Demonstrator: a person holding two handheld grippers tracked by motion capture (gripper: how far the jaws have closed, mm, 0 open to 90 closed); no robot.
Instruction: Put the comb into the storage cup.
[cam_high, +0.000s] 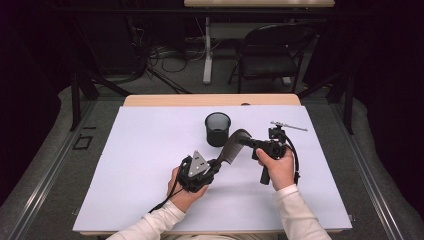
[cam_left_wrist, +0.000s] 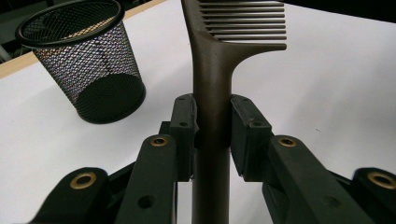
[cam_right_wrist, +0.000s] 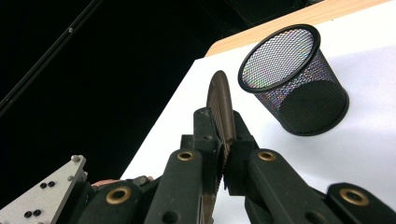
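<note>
Comb (cam_high: 231, 147) is clamped at its handle by the left tool (cam_high: 216, 165) and at its teeth by the right tool (cam_high: 250, 142), bracing it for a handover beside the mesh cup (cam_high: 218, 129).

White mat (cam_high: 150, 165) covers most of the tabletop, and a strip of bare wood table (cam_high: 165, 100) shows along the mat's far edge. Mesh cup (cam_high: 218, 128) stands upright on the mat, toward its far side and near the middle. Past the table, a folding chair (cam_high: 270, 52) sits on the floor, with a white table leg (cam_high: 207, 50) to its left.
</note>
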